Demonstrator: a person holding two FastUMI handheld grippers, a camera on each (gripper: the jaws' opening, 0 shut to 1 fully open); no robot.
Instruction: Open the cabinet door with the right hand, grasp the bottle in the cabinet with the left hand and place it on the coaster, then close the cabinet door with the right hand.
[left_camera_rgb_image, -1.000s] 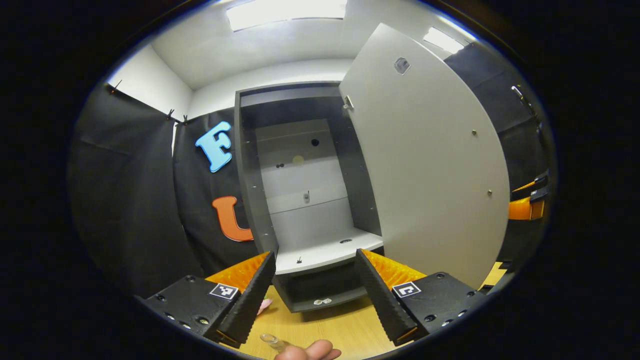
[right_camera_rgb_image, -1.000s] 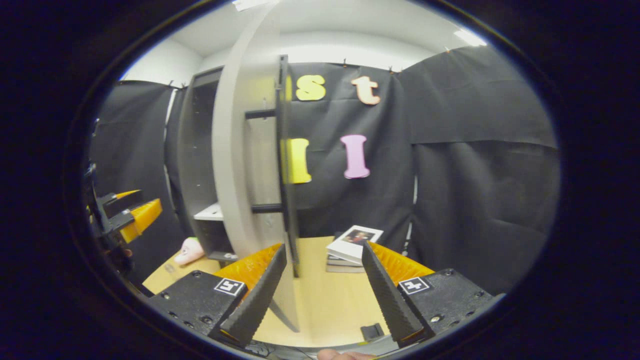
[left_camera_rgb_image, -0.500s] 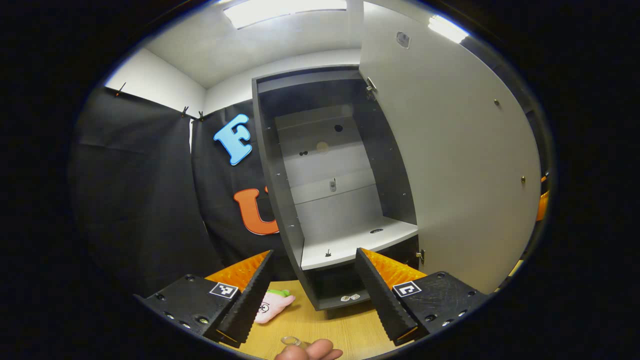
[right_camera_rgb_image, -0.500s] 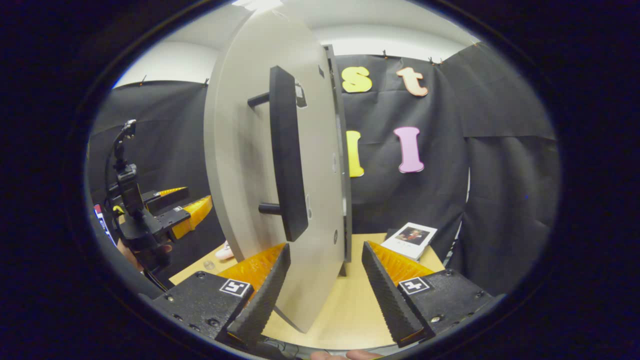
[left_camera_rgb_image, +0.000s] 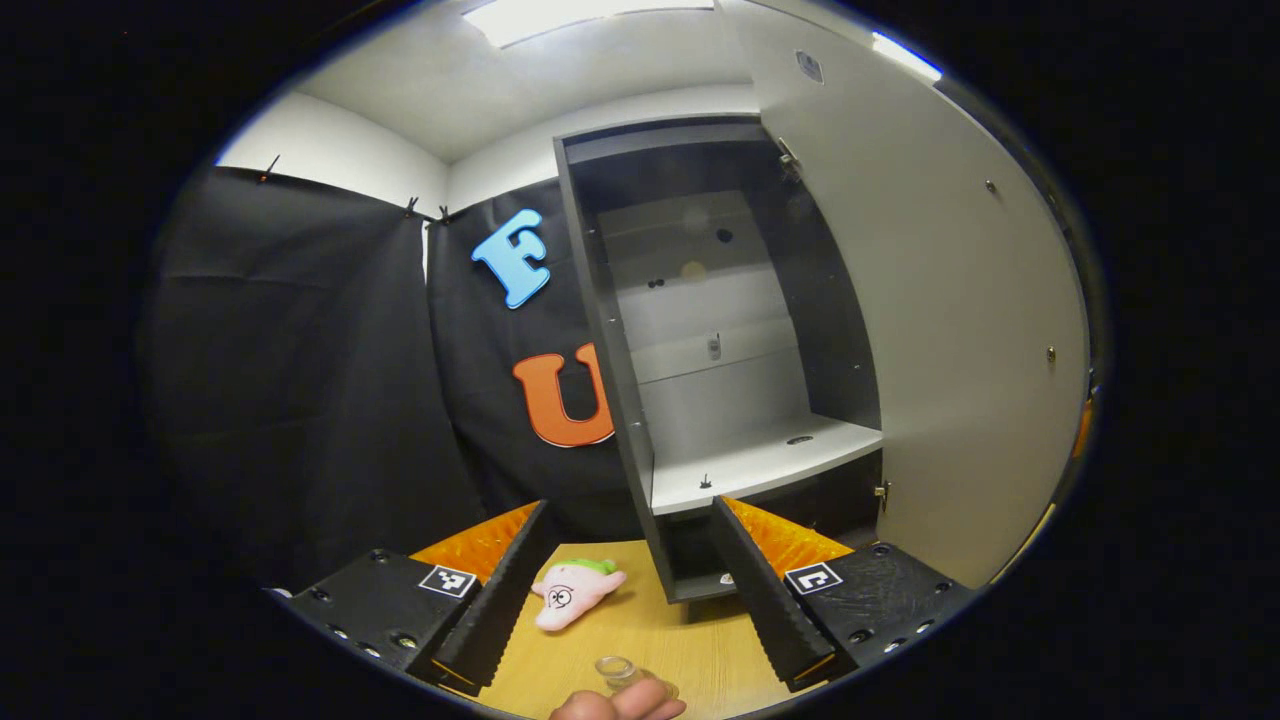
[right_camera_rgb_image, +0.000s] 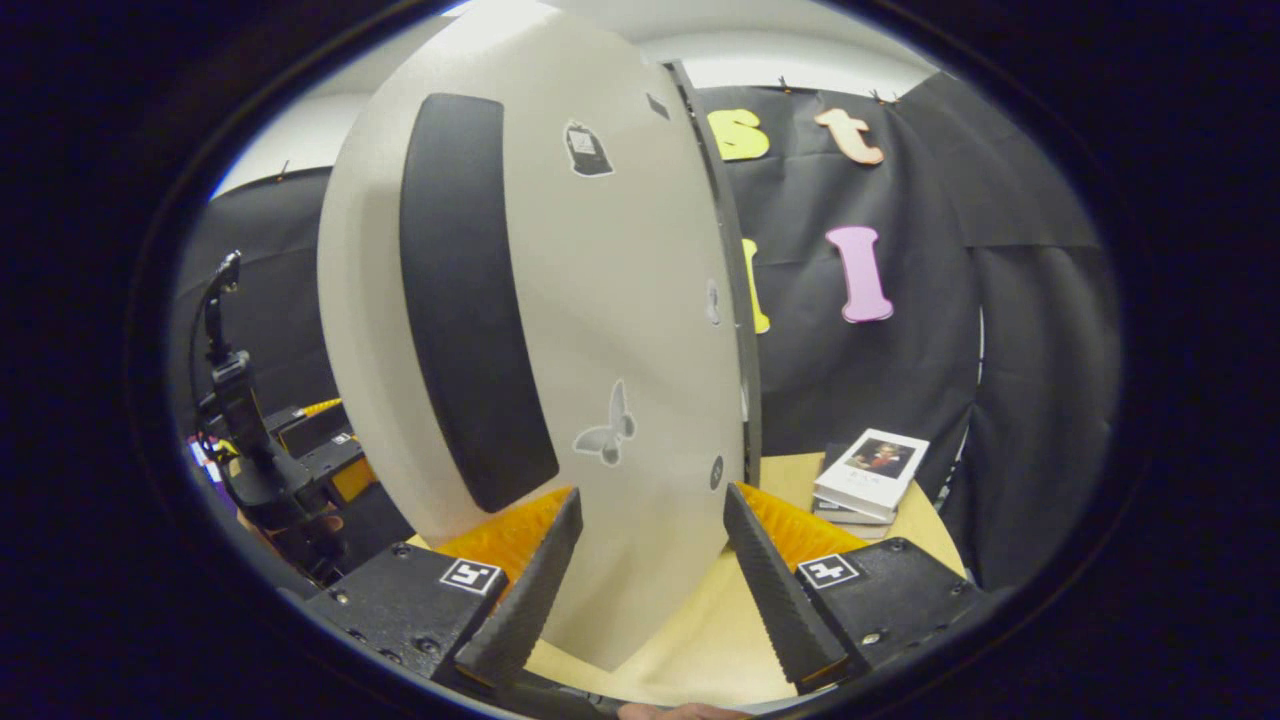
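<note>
The bottle (left_camera_rgb_image: 622, 672) is seen in the left gripper view as a clear rim at six o'clock, standing on the wooden table (left_camera_rgb_image: 690, 650) just above a fingertip (left_camera_rgb_image: 620, 703) at the bottom edge; whether a coaster lies beneath it cannot be told; the left gripper (left_camera_rgb_image: 632, 585) is held above it with its fingers spread wide and nothing between them; beyond the bottle, toward eleven o'clock from it, a pink plush toy (left_camera_rgb_image: 572, 592) lies on the table, between the two fingers in the picture; the cabinet (left_camera_rgb_image: 700, 330) rises at twelve to one o'clock, its white shelf (left_camera_rgb_image: 770, 470) bare, its dark frame open; the cabinet door (left_camera_rgb_image: 960, 330) stands swung out at two to three o'clock, its pale inner face turned to the camera; in the right gripper view the cabinet door (right_camera_rgb_image: 640, 300) is seen from its outer face, close ahead at twelve o'clock, with the long dark handle (right_camera_rgb_image: 470, 310) at ten o'clock and a butterfly sticker (right_camera_rgb_image: 606, 436) near the centre; the right gripper (right_camera_rgb_image: 650, 575) is set before the door's lower part with fingers wide apart, gripping nothing; whether either finger touches the door cannot be told; a stack of books (right_camera_rgb_image: 868, 475) rests on the table at four o'clock; the left gripper (right_camera_rgb_image: 310, 460), with the hand (right_camera_rgb_image: 300, 525) holding it, appears at eight o'clock past the door's free edge.
</note>
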